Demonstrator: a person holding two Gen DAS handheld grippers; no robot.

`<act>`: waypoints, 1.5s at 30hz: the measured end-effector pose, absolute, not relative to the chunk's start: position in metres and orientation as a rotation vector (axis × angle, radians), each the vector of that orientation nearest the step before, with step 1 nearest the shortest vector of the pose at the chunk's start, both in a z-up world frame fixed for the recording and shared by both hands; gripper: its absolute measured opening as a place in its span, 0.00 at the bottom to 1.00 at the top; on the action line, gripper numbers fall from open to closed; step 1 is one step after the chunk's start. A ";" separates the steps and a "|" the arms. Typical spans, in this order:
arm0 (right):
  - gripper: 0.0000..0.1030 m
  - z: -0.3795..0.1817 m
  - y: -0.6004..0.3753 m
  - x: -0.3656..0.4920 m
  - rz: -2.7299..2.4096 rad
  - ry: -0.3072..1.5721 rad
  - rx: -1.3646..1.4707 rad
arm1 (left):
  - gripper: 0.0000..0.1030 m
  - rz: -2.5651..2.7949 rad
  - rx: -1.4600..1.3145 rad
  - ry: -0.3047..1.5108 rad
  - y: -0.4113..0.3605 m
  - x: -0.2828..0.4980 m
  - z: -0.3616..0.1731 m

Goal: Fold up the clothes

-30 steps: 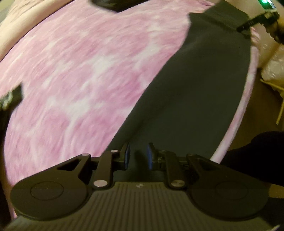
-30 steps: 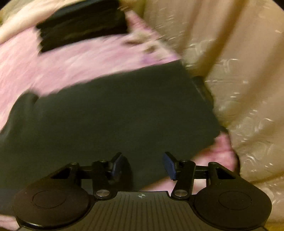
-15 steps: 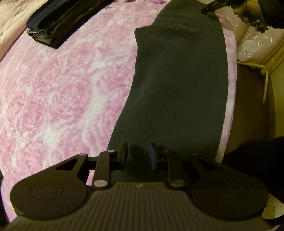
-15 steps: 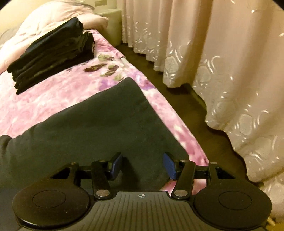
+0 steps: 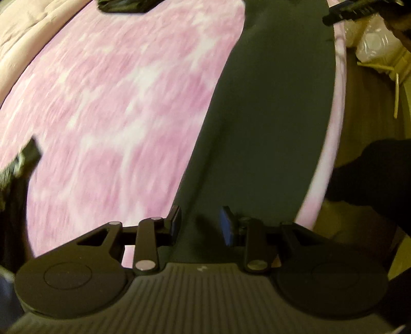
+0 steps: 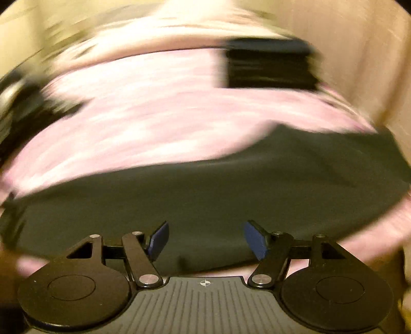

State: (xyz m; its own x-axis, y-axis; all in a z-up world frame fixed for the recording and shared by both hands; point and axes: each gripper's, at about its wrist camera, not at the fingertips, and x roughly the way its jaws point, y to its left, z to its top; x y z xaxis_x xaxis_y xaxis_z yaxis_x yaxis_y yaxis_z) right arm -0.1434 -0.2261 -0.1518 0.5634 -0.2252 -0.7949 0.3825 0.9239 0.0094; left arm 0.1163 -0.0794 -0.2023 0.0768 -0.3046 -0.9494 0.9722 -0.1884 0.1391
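A long dark grey garment (image 5: 272, 108) lies flat along the right edge of the bed, on the pink flowered cover (image 5: 115, 102). My left gripper (image 5: 201, 223) hovers open over the garment's near end, at its left edge, with nothing between the fingers. In the left wrist view my right gripper (image 5: 354, 10) shows at the garment's far end. The right wrist view is heavily blurred: the garment (image 6: 218, 190) stretches across it, and my right gripper (image 6: 207, 240) stands wide open above the garment's near edge, holding nothing.
A stack of folded dark clothes (image 6: 269, 64) sits further up the bed. Pale curtains (image 6: 372, 64) hang to the right. A dark object (image 5: 25, 156) lies at the bed's left edge. A white bag (image 5: 377, 46) and bare floor (image 5: 364, 115) lie beyond the bed.
Both views have swung and blurred. In the right wrist view the folded stack shifted from upper left to upper right. Both grippers' jaws stand a little wider apart. The garment stays flat.
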 end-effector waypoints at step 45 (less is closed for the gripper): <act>0.10 -0.101 -0.089 -0.066 -0.375 0.644 0.343 | 0.32 -1.502 0.925 0.602 0.035 0.211 -0.158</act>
State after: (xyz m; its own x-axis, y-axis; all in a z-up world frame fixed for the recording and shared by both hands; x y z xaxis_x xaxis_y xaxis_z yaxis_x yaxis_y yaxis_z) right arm -0.0663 -0.0886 -0.1010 0.7374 -0.2301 -0.6350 0.4392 0.8776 0.1919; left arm 0.2111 0.0355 -0.1583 0.0281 -0.5646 -0.8249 0.9781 -0.1548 0.1392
